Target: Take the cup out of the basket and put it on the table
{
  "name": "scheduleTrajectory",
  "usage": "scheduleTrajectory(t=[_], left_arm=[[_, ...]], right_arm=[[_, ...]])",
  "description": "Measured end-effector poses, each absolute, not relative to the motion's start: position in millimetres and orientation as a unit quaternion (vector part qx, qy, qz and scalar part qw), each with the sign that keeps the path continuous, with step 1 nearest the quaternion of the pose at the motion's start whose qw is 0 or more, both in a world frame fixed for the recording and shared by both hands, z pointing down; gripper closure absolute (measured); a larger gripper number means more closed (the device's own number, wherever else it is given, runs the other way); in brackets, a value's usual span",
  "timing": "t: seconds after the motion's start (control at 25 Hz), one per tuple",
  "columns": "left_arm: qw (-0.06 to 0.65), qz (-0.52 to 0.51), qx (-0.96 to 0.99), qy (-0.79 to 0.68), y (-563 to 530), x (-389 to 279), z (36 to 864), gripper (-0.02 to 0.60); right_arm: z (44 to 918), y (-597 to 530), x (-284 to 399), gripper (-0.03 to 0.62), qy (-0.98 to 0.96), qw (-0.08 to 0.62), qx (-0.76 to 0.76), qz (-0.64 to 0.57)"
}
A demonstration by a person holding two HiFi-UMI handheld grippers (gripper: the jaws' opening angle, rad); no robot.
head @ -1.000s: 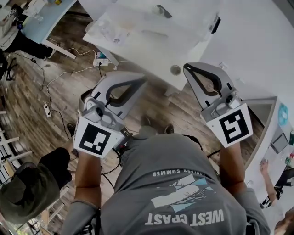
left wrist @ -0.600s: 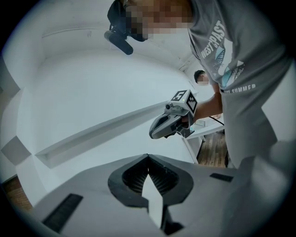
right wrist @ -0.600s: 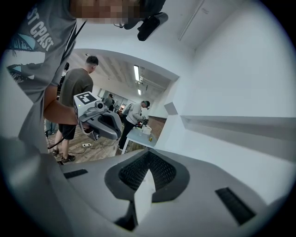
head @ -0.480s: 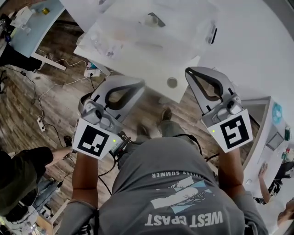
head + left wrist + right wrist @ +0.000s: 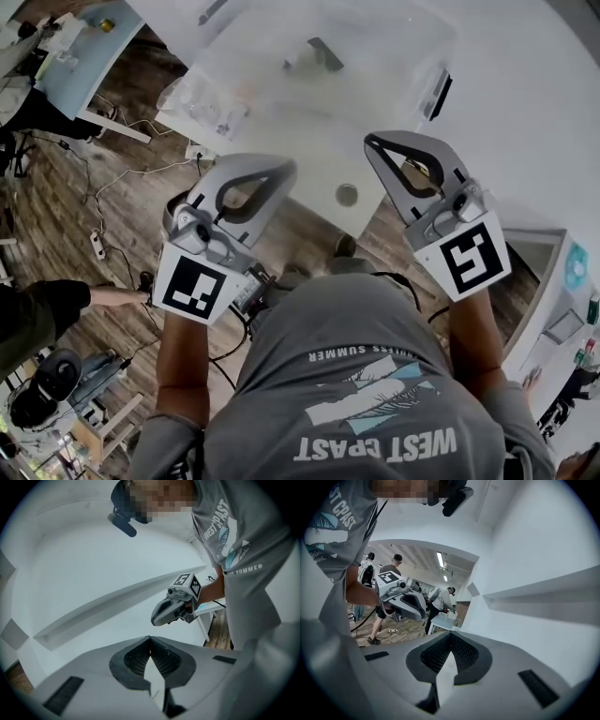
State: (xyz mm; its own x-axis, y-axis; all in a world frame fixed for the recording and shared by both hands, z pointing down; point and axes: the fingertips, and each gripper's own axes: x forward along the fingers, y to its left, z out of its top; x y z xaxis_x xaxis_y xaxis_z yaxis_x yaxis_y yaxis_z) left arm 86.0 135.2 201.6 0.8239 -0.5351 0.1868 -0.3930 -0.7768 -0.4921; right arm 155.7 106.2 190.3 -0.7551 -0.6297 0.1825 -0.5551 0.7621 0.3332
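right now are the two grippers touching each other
Apart. The head view shows wood floor and a table corner between the left gripper and the right gripper.

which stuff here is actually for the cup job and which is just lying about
For the job: left tool, right tool, both shut and empty; white table; clear bin on it, possibly the basket. No cup visible.
Lying about: power strip, floor cables, blue side table, bystander.
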Motion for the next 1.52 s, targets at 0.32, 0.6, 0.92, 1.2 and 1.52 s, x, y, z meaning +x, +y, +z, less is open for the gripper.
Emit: scheduleTrajectory(t=[0.32, 0.6, 0.92, 1.2, 1.52], left_arm=[[0.219, -0.184, -0.925, 0.249, 116, 108, 205, 0.572], [0.216, -0.181, -0.929, 0.239, 82, 96, 209, 0.572], [0.227, -0.134, -0.94, 0.217, 20, 62, 198, 0.572], [0.211, -0.102, -0.955, 0.18, -22, 52, 215, 0.572], [0.18, -0.092, -0.96, 0.192, -57, 63, 232, 0.572]], right_arm=[[189, 77, 172, 0.583, -0.935, 0.121, 0.309, -0.121], [196, 45, 157, 0.583, -0.935, 0.125, 0.313, -0.113], [181, -7, 130, 0.583, -0.915, 0.158, 0.349, -0.129], [190, -37, 104, 0.583, -0.9, 0.2, 0.365, -0.13], [219, -70, 116, 0.583, -0.895, 0.262, 0.335, -0.133]])
